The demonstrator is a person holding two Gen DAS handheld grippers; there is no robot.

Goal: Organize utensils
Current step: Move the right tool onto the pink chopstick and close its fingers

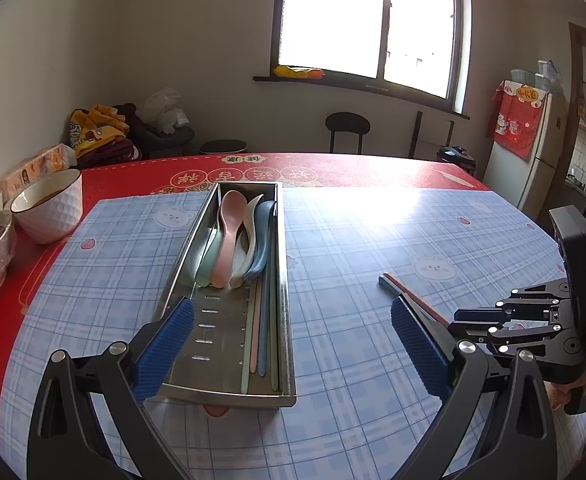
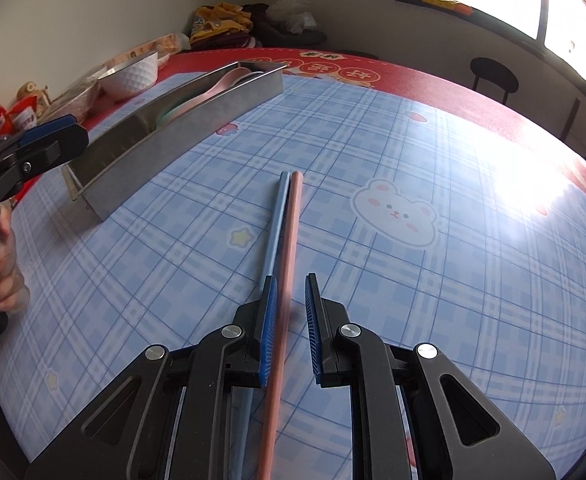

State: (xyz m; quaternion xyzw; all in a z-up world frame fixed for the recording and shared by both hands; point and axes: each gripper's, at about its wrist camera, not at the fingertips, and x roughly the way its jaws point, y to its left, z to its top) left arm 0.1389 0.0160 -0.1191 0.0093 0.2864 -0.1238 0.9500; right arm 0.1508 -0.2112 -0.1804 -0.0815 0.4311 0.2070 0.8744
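- Left gripper (image 1: 293, 332): jaws wide, empty, its left pad at the tray's (image 1: 281, 280) near end.
- Right gripper (image 2: 289, 320): jaws narrow around the pink chopstick (image 2: 285, 272), not clamped; blue chopstick (image 2: 275, 224) just beside, right of the tray.

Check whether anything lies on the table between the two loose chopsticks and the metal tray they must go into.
Nothing visible does. Only bare checked mat separates the chopsticks from the metal tray, whose side wall faces them.
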